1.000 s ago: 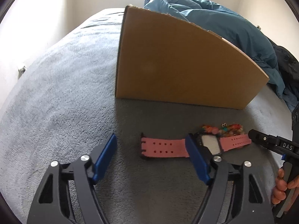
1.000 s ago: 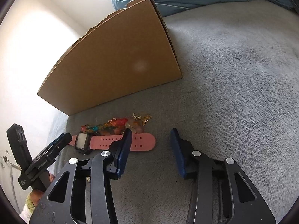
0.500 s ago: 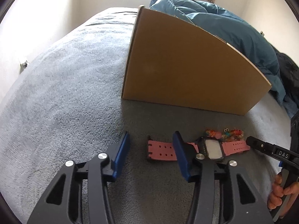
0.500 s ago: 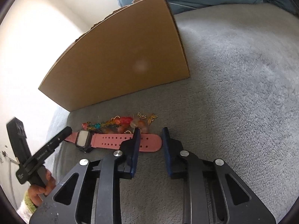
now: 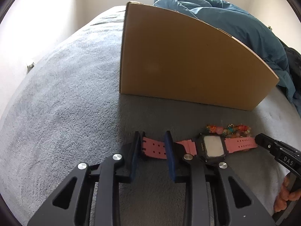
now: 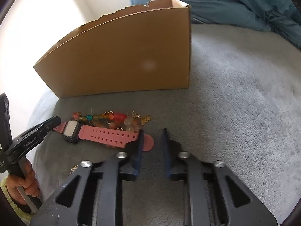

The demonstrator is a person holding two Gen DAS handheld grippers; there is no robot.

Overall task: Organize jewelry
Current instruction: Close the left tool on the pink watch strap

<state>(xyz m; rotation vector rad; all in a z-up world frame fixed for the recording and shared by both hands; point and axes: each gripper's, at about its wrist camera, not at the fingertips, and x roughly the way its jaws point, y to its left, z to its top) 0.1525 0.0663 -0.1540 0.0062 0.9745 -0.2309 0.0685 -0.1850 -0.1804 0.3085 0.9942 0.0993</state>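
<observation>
Black left gripper reads "GenRobot.AI", its jaws closing around the pink watch strap; right gripper, marked "DAS", is opening, strap tip between.

Your pink-strapped watch lies flat on the grey fleece blanket, stretched across in front of the tall brown cardboard box. The string of coloured beads lies between the watch and the box, touching the strap. Behind the box, the blue quilt is heaped at the far end of the blanket.
</observation>
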